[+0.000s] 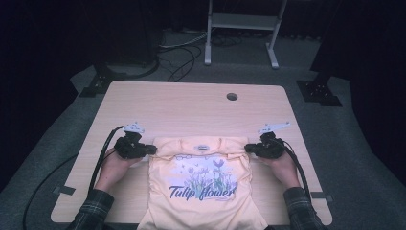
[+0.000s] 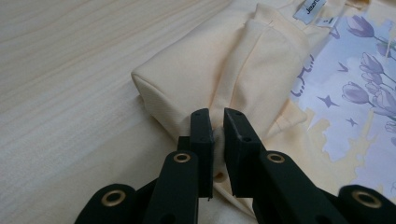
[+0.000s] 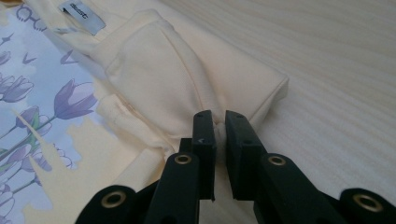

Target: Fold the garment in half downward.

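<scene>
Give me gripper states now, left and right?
Left hand-held gripper: shut on the T-shirt's left sleeve.
Right hand-held gripper: shut on the T-shirt's right sleeve.

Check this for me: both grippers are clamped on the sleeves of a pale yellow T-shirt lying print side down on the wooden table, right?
Not quite. The T-shirt lies print side up: the high view shows its tulips and lettering. The rest holds: the left gripper and right gripper each pinch a sleeve on the table.
</scene>
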Available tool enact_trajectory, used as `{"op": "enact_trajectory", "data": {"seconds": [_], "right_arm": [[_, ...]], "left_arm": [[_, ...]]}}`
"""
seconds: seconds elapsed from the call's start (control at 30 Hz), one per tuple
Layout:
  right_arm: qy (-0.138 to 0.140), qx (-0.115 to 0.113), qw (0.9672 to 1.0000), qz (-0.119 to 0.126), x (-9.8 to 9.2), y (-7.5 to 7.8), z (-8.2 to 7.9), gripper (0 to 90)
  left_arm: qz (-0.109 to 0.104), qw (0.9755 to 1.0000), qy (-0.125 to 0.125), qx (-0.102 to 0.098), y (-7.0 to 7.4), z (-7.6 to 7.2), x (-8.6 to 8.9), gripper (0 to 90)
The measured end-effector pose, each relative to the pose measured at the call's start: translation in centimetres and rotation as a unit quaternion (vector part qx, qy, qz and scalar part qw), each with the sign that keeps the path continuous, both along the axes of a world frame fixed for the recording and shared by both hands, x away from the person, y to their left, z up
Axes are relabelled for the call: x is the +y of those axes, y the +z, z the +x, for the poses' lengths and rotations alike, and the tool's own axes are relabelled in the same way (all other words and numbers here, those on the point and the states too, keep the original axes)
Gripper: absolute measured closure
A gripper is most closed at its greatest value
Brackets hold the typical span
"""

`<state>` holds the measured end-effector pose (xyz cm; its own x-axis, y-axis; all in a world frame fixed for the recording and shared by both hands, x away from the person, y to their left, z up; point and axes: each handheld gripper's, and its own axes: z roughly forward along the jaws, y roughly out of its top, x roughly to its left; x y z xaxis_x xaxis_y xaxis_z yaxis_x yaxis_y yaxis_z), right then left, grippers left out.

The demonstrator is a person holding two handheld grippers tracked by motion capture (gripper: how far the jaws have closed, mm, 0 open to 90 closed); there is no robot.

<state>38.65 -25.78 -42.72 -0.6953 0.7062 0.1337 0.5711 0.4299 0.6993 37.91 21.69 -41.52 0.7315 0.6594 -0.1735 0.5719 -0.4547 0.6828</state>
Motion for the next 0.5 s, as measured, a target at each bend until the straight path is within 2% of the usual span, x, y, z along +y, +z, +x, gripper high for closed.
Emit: {"op": "enact_trajectory", "data": {"seconds": [0.13, 0.2, 0.27, 0.37, 0.43, 0.5], "right_arm": [[-0.005, 0.007, 0.9999, 0.015, -0.2, -0.2, 0.8, 83.0], [-0.008, 0.006, 0.9999, 0.008, -0.1, 0.0, 1.1, 83.0], [-0.009, 0.005, 0.9999, 0.006, 0.2, 0.0, 1.5, 82.9], [-0.014, 0.003, 0.9997, 0.018, 0.1, -0.2, 2.1, 83.0], [-0.016, 0.014, 0.9995, 0.024, 0.0, -0.2, 2.5, 83.0], [-0.017, 0.011, 0.9997, 0.014, 0.2, -0.1, 2.9, 83.0]], "left_arm": [[0.005, 1.0, 0.001, -0.007, 0.1, 1.2, 0.0, 82.8], [-0.001, 1.0, 0.003, 0.002, -0.1, 2.0, 0.1, 82.8], [0.003, 1.0, 0.009, -0.003, 0.0, 2.7, 0.1, 82.8], [0.009, 0.9999, 0.014, -0.001, 0.0, 3.9, 0.1, 82.7], [0.001, 0.9998, 0.019, -0.004, -0.2, 4.5, 0.1, 82.7], [-0.004, 0.9997, 0.023, 0.001, -0.3, 5.0, 0.2, 82.7]]}}
